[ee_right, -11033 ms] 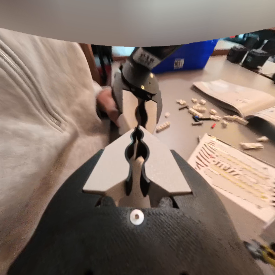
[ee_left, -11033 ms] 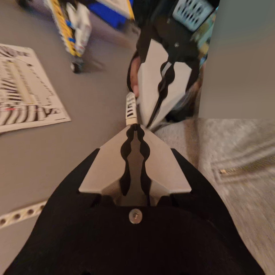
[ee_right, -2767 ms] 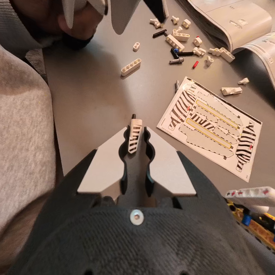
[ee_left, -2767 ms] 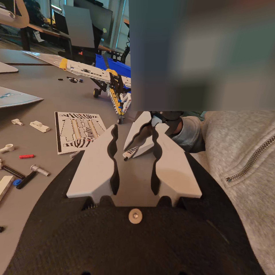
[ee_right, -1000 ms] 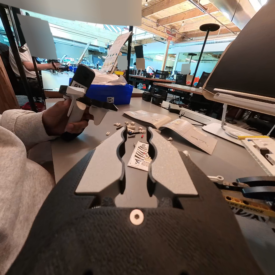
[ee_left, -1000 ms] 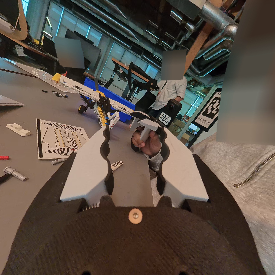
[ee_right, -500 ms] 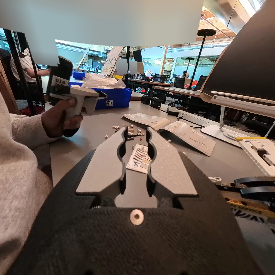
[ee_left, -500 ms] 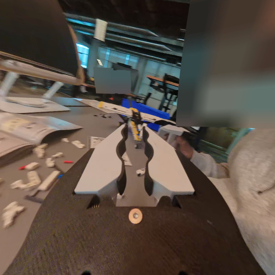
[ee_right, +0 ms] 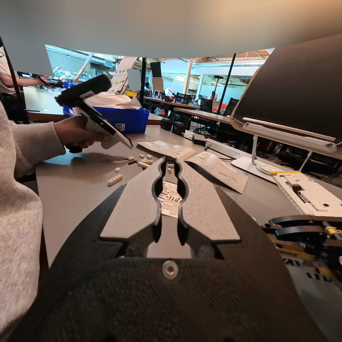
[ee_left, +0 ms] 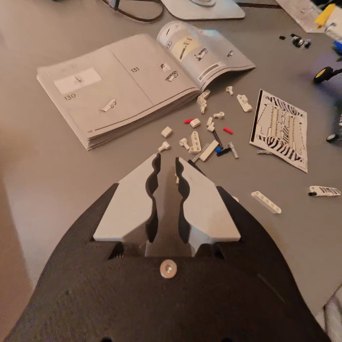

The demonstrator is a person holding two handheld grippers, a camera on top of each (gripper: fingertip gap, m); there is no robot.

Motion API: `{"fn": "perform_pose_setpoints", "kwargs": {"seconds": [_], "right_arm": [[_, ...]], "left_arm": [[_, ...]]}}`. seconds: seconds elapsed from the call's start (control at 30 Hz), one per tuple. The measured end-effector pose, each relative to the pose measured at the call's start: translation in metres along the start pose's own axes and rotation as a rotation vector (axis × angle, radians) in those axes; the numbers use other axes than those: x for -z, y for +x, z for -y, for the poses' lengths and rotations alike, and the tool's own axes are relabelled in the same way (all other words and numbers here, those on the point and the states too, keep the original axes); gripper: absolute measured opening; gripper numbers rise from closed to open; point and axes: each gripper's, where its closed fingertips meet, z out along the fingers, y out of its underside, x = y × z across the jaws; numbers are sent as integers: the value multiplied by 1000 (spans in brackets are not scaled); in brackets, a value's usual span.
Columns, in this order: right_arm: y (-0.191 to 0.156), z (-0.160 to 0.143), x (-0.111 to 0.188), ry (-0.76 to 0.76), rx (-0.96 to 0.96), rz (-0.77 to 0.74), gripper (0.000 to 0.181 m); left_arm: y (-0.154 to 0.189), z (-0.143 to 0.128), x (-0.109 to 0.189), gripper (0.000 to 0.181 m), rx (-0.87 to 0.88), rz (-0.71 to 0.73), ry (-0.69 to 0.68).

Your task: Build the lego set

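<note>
My left gripper (ee_left: 167,159) is open and empty, pointing down at the grey table (ee_left: 74,185) just short of a scatter of small white, black, red and blue lego pieces (ee_left: 201,140). A white five-hole beam (ee_left: 266,202) and a zebra-striped piece (ee_left: 324,191) lie to its right. My right gripper (ee_right: 170,158) is open and empty, held low over the table. In the right wrist view the left gripper (ee_right: 127,143) tilts down toward the loose pieces (ee_right: 144,162). The partly built model (ee_right: 305,231) stands at the right.
An open instruction booklet (ee_left: 129,88) lies behind the pieces, and a zebra sticker sheet (ee_left: 279,131) to their right. A blue bin (ee_right: 129,118) stands at the back left and a lamp base (ee_right: 259,166) at the back right. A yellow wheel of the model (ee_left: 323,75) shows far right. Across from one pair of fingers to the other is roughly 30 cm. Measured from the fingertips, the zebra-striped piece (ee_left: 324,191) is 12 cm or so from the right gripper and 25 cm from the left.
My left gripper has swung left and tipped down from level to point at the loose pieces by the booklet. The right gripper has barely moved. The zebra piece, held earlier, lies on the table.
</note>
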Motion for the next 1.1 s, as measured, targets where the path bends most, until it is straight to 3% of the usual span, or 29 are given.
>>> {"fn": "perform_pose_setpoints", "kwargs": {"seconds": [0.13,0.23,0.47,0.7,0.8,0.93,1.03,1.1], "right_arm": [[-3,-2,-1,-14,23,4,6],[-3,-2,-1,-8,8,9,6],[0,1,3,20,-44,11,6],[-3,0,2,13,-21,14,6],[-5,0,2,12,-16,18,6],[-13,6,4,27,-4,55,6],[-40,20,17,38,65,220,0],[-59,23,24,4,84,343,0]], "left_arm": [[0,5,-16,28,10,-51,-73],[-17,1,-28,20,-25,44,-147],[1,-9,-37,5,27,-112,-192],[9,-9,-30,3,20,-151,-155],[21,3,-19,3,15,-202,-89],[102,15,10,2,-23,-585,-53],[184,-2,38,2,-7,-1002,-187],[218,-19,44,3,-37,-1120,-280]]}}
